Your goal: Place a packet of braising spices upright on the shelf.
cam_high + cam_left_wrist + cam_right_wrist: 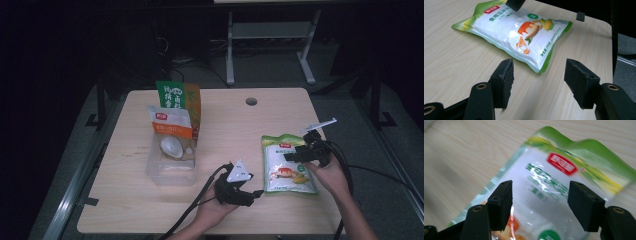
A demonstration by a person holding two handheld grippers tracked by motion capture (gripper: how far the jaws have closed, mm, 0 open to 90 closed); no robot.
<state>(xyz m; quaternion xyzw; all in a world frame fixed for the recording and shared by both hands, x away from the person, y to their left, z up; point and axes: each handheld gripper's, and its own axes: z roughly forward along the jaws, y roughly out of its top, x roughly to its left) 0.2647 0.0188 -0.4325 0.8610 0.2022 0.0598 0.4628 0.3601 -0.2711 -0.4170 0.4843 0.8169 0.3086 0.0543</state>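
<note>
1. Counter (pixel 220 125): light wood top with a round grommet hole (pixel 251 101) near the far edge, right of centre.
2. Green and white pouch (pixel 287 164): lies flat on the counter near the right edge, toward the near-right corner. It carries a red label near its far end and a food picture near its near end. In the left claw view the same pouch (pixel 519 32) lies flat ahead of the jaws, with one green corner just beyond the gap between them.
3. Right claw (pixel 301 152): held in the person's right hand (pixel 330 175) over the middle of the pouch. In the right claw view the right claw (pixel 540 201) has its jaws spread apart, with the pouch (pixel 564 170) directly behind them. Contact with the pouch cannot be confirmed.
4. Left claw (pixel 245 192): held in the person's left hand (pixel 215 207) near the near edge of the counter, just left of the pouch. In the left claw view the left claw (pixel 537 80) stands with jaws spread wide, bare counter between them, gripping nothing.
5. Clear plastic container (pixel 170 165): sits left of centre on the counter. A white and orange packet (pixel 172 127) stands upright in it, and a green and orange packet (pixel 179 95) stands just behind.
6. Cables (pixel 200 200) trail from both claws toward the near edge.
</note>
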